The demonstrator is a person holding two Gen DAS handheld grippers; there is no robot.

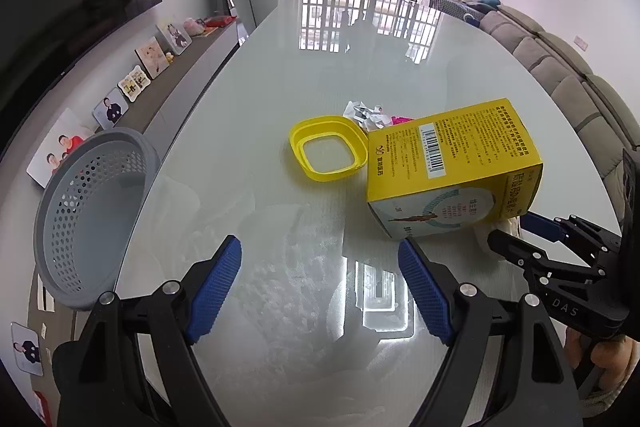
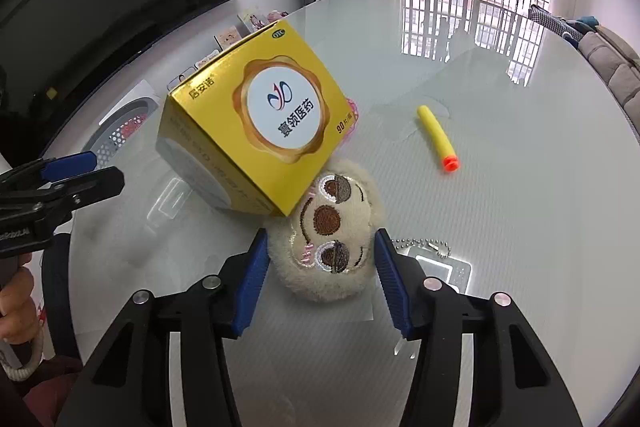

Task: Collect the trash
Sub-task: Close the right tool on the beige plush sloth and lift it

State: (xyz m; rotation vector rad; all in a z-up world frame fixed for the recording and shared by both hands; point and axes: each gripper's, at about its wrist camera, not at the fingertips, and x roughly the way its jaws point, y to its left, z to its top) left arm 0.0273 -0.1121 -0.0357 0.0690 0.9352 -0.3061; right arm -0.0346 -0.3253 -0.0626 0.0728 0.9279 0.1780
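A yellow medicine box (image 1: 452,167) lies on the glass table, leaning on a plush sloth keychain (image 2: 332,235); the box also shows in the right wrist view (image 2: 256,123). My right gripper (image 2: 320,279) is open, its pads on either side of the plush toy; whether they touch it is unclear. My left gripper (image 1: 320,287) is open and empty above bare table, left of the box. Crumpled paper (image 1: 366,113) and a pink scrap lie behind a yellow ring lid (image 1: 328,153). A grey perforated basket (image 1: 92,211) hangs past the table's left edge.
A yellow foam dart (image 2: 438,139) with an orange tip lies to the right of the box. A ball chain (image 2: 424,245) trails from the plush. Photo frames line a sideboard on the left (image 1: 152,57). A sofa (image 1: 560,67) stands to the right.
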